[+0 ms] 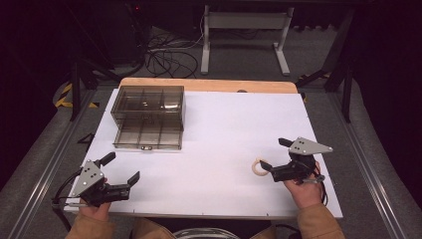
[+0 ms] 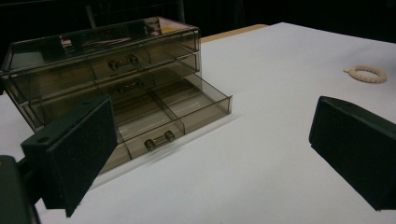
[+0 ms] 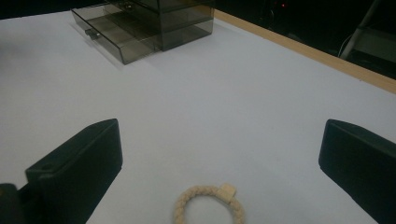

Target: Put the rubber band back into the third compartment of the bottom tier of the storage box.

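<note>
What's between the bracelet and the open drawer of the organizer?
Nothing: bare white table runs from the bracelet to the open drawer, in the high view and right gripper view.

Cream braided bracelet (image 3: 209,206), smoky translucent drawer box (image 1: 148,117), white table (image 1: 234,134)

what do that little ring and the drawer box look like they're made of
The ring looks like braided cream cord or fibre, matte, with a twisted rope texture and a small tag; possibly beads. The drawer box seems smoky see-through plastic, glossy: dividers show through the walls, and the top reflects light.
</note>
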A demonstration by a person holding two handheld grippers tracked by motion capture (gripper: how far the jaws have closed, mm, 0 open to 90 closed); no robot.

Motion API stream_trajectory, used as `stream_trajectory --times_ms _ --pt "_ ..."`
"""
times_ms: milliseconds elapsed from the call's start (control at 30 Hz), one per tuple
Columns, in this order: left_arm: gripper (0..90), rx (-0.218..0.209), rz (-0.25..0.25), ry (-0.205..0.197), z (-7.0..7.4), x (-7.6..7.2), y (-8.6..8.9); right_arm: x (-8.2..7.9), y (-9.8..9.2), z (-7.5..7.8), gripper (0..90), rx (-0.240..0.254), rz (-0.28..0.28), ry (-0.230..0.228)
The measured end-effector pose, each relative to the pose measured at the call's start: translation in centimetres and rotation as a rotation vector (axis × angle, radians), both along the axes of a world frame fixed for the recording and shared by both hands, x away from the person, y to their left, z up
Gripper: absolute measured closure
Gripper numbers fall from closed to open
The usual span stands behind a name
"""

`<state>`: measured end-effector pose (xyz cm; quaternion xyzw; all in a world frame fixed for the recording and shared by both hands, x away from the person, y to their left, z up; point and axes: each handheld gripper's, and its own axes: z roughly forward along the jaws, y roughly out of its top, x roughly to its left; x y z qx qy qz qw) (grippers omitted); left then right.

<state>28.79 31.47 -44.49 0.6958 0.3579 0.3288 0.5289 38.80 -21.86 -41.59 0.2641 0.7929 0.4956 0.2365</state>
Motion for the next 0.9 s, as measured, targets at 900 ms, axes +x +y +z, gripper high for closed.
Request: stream_trajectory --times_ms 900 --pt "1.9 -0.005 0.007 0.002 0.0 0.1 0.1 1.2 0.0 0.7 8.1 -0.032 -0.014 0.041"
